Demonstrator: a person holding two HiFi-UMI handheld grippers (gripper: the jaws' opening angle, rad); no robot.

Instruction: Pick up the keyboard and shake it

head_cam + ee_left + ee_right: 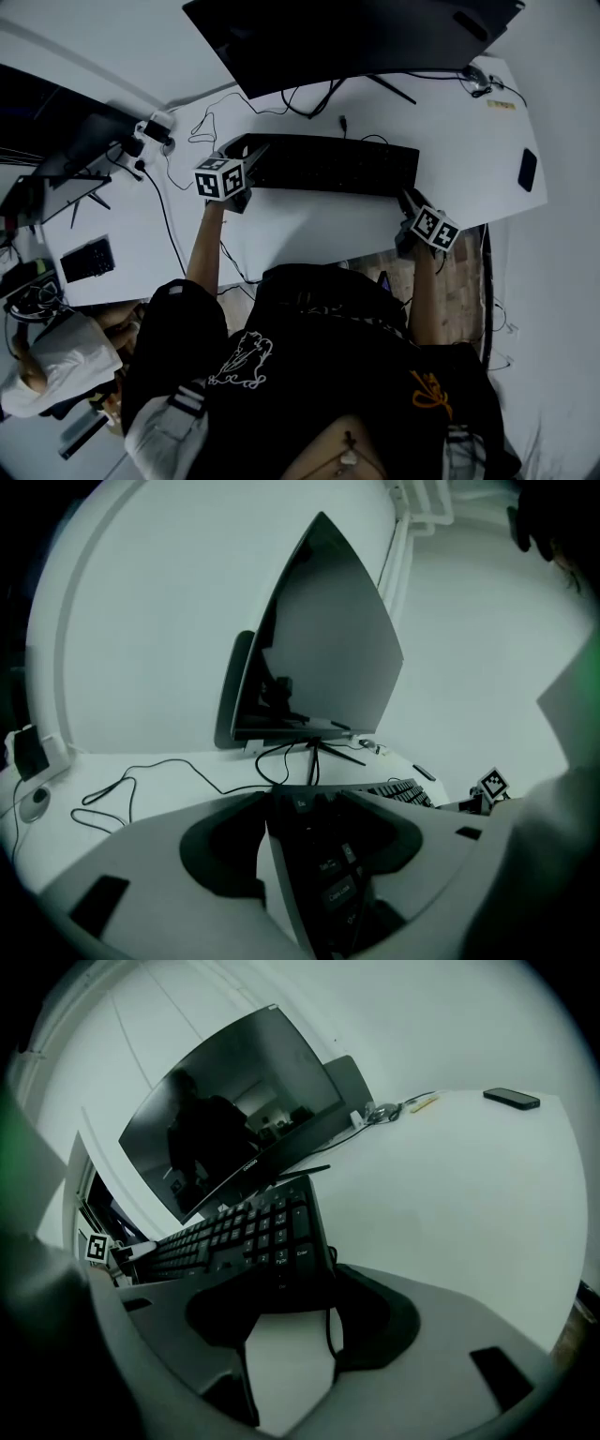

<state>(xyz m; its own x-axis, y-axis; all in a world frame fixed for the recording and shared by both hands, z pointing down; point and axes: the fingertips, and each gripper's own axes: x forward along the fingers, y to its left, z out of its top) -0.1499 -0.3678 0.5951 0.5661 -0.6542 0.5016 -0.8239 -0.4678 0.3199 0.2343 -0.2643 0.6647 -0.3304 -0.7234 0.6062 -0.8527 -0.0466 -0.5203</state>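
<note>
Keypad: a small black keypad [88, 259] lies near the front-left corner of the white worktop [309, 225], well apart from everything else.
Power block: a white plug block [155, 127] sits by the back-left edge, and thin black cables [202, 127] trail from it toward the middle.
Left gripper: the left gripper [247, 187] is at the keyboard's left end. In its own view the jaws are clamped across that end, and the column of keys from Esc down to Caps Lock lies between them.
Keyboard: the black keyboard [333, 166] lies across the middle of the worktop, its length parallel to the front edge, just in front of the monitor's stand. One gripper holds it at each end. Its left end looks a little raised, though how far off the surface I cannot tell.
Monitor: a dark, wide monitor [347, 37] stands at the back edge with its screen off.
Right gripper: the right gripper [410, 200] is at the keyboard's right end, near the front edge. In its own view the jaws are closed on the end by the Enter key, and a thin cable [330, 1321] loops down between them.
Phone: a dark phone [528, 170] lies flat near the right edge, well apart from the keyboard.
</note>
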